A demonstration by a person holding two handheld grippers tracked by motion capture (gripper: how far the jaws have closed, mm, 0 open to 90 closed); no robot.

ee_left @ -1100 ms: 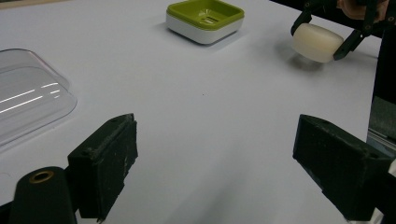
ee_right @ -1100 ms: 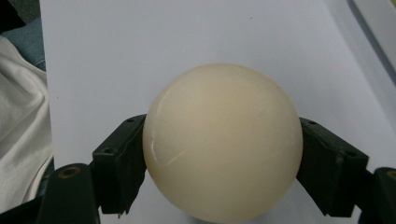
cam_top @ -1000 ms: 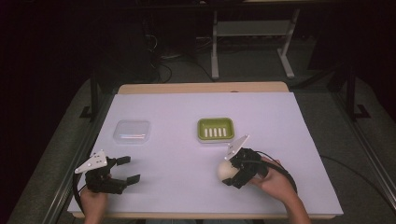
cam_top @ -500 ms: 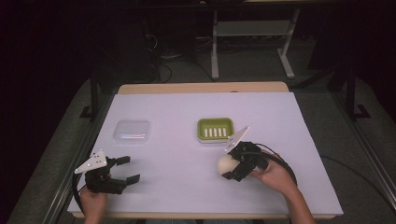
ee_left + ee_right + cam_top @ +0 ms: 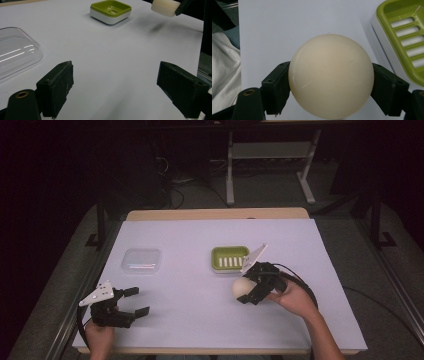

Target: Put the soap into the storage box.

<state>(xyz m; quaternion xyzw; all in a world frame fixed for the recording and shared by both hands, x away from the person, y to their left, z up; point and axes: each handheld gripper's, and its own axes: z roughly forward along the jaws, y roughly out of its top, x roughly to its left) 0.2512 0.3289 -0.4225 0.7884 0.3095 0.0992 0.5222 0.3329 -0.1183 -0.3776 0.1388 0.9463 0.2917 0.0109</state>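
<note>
My right gripper (image 5: 243,291) has carried the soap (image 5: 241,287), clamped, closer beside the dish (image 5: 229,258), which lies empty. Left gripper (image 5: 136,301) unmoved, agape.

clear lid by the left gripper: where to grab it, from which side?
Grip the clear lid across its two long edges, coming straight down from above. It lies flat on the table as a low rounded rectangle, so its thin rim gives little to catch from the side. The left gripper is open with nothing in it; the right gripper holds the soap.
</note>
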